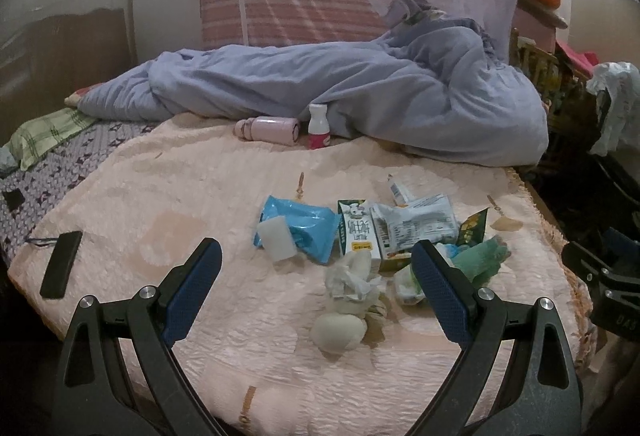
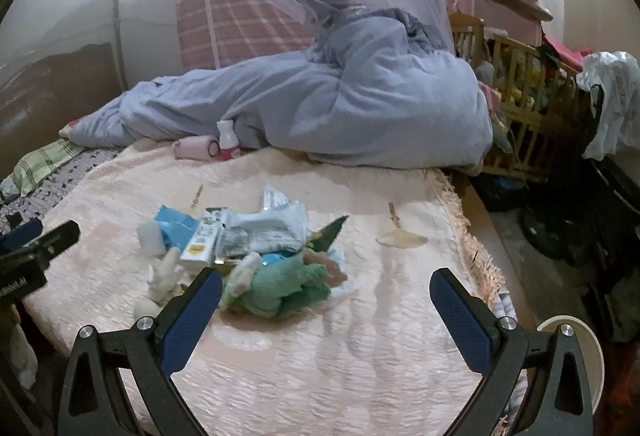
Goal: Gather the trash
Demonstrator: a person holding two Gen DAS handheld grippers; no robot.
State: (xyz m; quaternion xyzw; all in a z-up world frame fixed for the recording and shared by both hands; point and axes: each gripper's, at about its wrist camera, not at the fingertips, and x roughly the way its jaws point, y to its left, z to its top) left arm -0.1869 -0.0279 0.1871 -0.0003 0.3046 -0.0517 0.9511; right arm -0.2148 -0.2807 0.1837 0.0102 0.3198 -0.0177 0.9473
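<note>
A pile of trash lies on the pink bedspread: a blue wet-wipe pack, a white milk carton, a silver snack wrapper, crumpled tissue, a pale sock ball and a green cloth. My left gripper is open and empty, hovering just in front of the pile. My right gripper is open and empty, with the green cloth near its left finger. The carton and wrapper lie beyond it.
A rumpled blue duvet lies across the bed's far side, with a pink flask and a small white bottle before it. A black phone lies at left. A wooden crib and clutter stand to the right.
</note>
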